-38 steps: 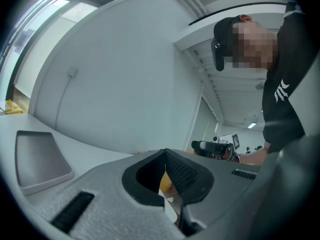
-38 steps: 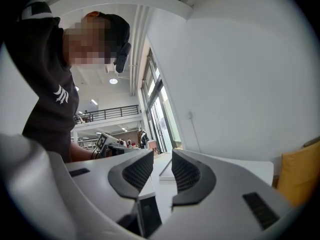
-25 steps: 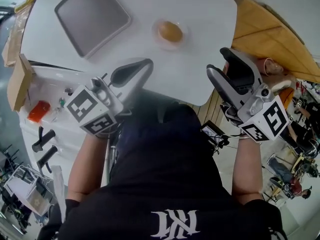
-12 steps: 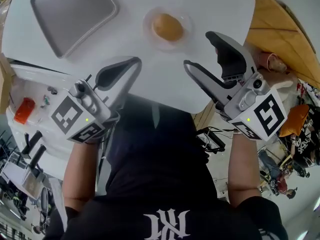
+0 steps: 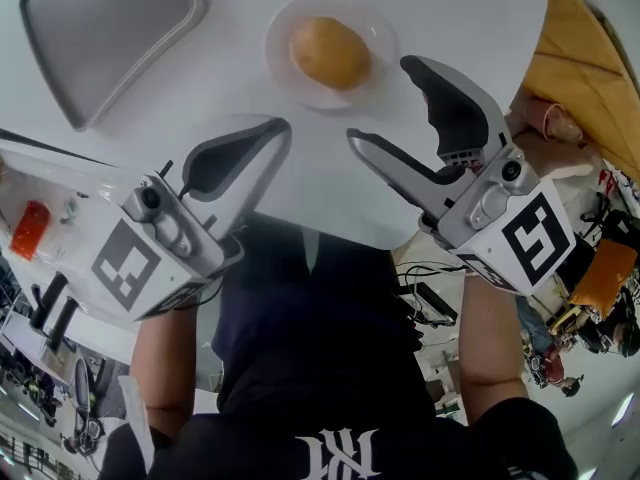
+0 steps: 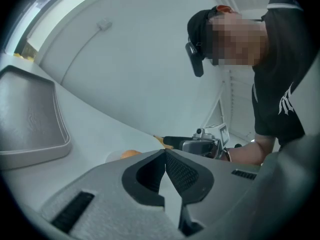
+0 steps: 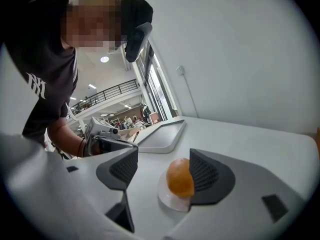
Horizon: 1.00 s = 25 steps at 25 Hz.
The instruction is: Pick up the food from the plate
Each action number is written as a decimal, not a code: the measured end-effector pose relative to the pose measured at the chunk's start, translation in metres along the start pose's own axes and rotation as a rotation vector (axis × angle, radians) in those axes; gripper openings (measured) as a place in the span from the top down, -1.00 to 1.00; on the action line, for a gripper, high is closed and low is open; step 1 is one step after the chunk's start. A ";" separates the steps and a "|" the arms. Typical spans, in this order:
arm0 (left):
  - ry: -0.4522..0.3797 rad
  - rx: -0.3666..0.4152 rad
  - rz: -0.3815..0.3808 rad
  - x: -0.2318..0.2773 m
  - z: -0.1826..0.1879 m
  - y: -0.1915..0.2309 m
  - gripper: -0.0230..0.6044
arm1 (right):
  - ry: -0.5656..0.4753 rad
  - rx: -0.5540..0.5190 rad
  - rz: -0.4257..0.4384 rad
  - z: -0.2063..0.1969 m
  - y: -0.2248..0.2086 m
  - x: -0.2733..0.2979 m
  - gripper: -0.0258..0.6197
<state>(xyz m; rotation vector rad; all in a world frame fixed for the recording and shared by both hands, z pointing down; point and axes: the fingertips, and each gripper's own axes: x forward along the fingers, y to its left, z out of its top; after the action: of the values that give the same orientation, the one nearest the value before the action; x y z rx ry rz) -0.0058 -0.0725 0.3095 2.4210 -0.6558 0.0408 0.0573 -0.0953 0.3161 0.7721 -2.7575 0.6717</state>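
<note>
Our right gripper (image 5: 385, 103), jaws apart, just opening wider with nothing between them, hovers near the orange food (image 5: 330, 52) on its plate (image 5: 283, 23); our left gripper (image 5: 272, 128) sits closed; seemingly off-centre, one jaw could shove the food off.

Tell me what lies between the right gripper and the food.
Only bare table and the plate rim, as the head view shows. The right gripper has just been opening its jaws, which stand empty short of the food.

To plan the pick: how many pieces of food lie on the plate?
1. One orange-brown piece of food lies in the middle of the plate. The head view shows the whole plate, so none seems hidden.
</note>
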 end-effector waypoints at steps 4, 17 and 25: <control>0.069 0.042 0.041 -0.005 -0.016 0.017 0.91 | 0.044 -0.027 0.012 -0.019 -0.008 0.018 -0.01; 0.060 0.039 0.063 -0.009 -0.025 0.026 0.91 | 0.188 -0.205 -0.077 -0.038 -0.037 0.050 -0.17; 0.073 0.044 0.063 -0.012 -0.033 0.028 0.91 | 0.270 -0.224 -0.072 -0.052 -0.043 0.066 -0.23</control>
<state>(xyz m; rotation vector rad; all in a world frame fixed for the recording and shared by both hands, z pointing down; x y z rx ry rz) -0.0255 -0.0671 0.3493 2.4280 -0.7044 0.1696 0.0276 -0.1320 0.3979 0.6734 -2.4915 0.4093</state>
